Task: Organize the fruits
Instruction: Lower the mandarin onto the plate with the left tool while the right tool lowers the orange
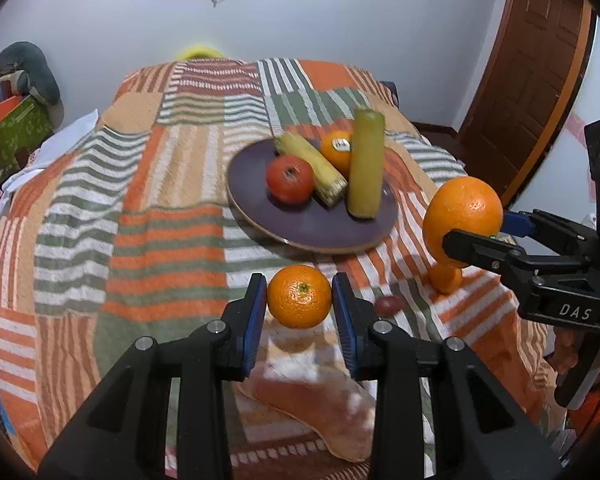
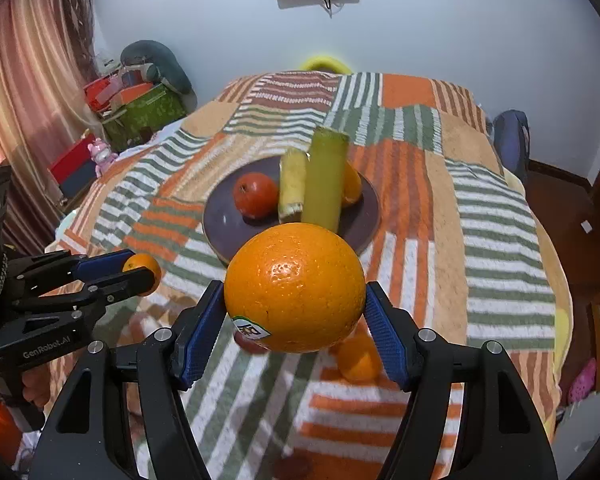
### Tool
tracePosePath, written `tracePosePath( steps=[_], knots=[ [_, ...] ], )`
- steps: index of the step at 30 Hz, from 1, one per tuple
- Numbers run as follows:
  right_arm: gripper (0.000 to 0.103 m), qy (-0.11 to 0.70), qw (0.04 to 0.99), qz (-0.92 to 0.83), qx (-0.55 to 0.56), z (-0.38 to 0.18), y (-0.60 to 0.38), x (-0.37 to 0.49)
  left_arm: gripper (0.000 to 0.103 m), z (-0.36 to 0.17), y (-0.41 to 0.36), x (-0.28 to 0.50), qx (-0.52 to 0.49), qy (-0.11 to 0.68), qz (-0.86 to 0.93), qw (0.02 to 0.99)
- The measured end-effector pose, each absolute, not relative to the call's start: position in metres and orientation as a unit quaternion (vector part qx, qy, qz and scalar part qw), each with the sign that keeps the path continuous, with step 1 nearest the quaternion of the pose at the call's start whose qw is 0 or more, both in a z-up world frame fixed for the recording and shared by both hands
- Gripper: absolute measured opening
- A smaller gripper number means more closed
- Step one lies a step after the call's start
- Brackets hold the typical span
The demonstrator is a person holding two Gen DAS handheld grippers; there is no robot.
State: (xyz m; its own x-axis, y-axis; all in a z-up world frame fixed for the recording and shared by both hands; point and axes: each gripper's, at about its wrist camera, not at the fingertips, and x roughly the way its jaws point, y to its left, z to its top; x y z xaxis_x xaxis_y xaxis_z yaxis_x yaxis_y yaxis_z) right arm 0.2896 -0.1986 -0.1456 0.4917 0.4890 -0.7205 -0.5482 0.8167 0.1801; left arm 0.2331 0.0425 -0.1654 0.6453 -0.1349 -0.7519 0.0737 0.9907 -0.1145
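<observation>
Plate [image 1: 260,216] of dark purple lying on the striped blanket [image 1: 140,220] and already carrying a tomato [image 1: 290,179], a corn cob [image 1: 312,168], a stickered orange [image 1: 336,150] and an upright yellow-green cylinder [image 1: 366,164]; the sorting is judged to be partly done, with these four pieces gathered and others still outside the plate.

Left gripper [image 1: 299,312] pinching a small tangerine [image 1: 299,296] between its blue pads, the jaws standing fairly narrow and pressing on both flanks of the fruit; the tangerine is hanging clear of the blanket, just short of the plate's near rim, its shadow falling on the cloth below.

Right gripper [image 2: 296,320] clasping a large orange [image 2: 295,286] with jaws roughly half spread, both pads bearing on the peel; a label is showing on the orange's underside; this fruit is likewise hovering above the blanket on the near side of the plate.

Remaining on the blanket: a smaller orange [image 2: 358,360] lying beneath the right gripper, and a small reddish piece [image 1: 388,305] beside it, its kind being too blurred to tell; both held fruits are yet to be set down, presumably on the plate.
</observation>
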Motion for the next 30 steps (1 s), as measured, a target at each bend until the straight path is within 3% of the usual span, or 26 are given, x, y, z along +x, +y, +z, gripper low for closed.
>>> tracePosePath(
  steps=[14,30],
  knots=[
    [0.066,0.395,0.860,0.321,-0.047,-0.150,-0.161,0.322,0.034,-0.147,0.067,0.280,-0.042,0.386,-0.044,0.920],
    [0.066,0.410,0.842,0.342,-0.077,-0.176,-0.131,0.339,0.034,-0.182,0.071,0.330,-0.065,0.417,-0.054,0.905]
  ],
)
